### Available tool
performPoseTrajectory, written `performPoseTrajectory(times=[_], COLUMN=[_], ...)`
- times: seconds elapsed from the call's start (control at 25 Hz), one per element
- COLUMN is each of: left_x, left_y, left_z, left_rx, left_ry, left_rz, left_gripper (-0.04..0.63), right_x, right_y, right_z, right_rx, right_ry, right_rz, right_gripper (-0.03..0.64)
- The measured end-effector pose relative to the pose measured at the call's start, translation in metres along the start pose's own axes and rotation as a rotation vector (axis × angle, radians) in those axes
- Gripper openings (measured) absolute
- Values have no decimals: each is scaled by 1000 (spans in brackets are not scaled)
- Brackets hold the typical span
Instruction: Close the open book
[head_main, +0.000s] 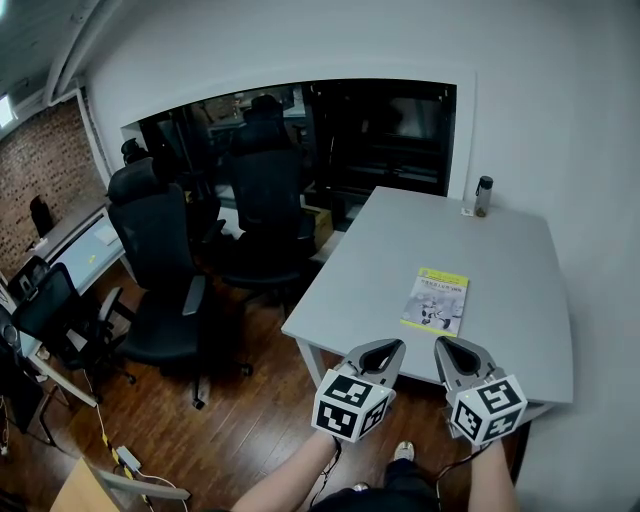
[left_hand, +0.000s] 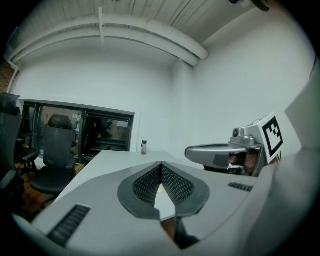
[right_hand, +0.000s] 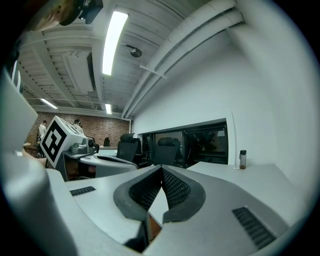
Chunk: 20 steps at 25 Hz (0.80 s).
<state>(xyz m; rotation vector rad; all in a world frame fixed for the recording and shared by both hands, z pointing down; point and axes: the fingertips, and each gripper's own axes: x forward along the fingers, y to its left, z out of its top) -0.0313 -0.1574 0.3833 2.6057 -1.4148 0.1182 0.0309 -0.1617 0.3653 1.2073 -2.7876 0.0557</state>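
Observation:
A thin book (head_main: 436, 301) with a yellow-green cover lies flat and closed, cover up, on the grey table (head_main: 500, 260), near its front edge. My left gripper (head_main: 378, 352) hangs just short of the table's front edge, left of the book, with its jaws shut and nothing between them. Beside it, below the book, my right gripper (head_main: 462, 352) is also shut and empty. In the left gripper view the pads (left_hand: 172, 181) meet at the tip, and the right gripper (left_hand: 220, 152) shows alongside. The right gripper view shows its pads (right_hand: 175, 187) closed and the left gripper (right_hand: 100, 161) to the left.
A small bottle (head_main: 483, 196) stands at the table's far edge by the white wall. Black office chairs (head_main: 160, 270) stand on the wooden floor to the left of the table. A dark window runs along the back wall (head_main: 350, 130).

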Motion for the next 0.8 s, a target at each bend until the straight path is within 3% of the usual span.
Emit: performPoseTrajectory(times=[0.8], left_x=[-6], left_y=[-13], left_z=[-1], left_rx=[-10], left_ry=[-9], left_rz=[-9], left_gripper=[5], right_x=[-10], right_y=[10], right_z=[0], right_rx=[0], right_ry=[-10], right_rz=[25], right_gripper=[5])
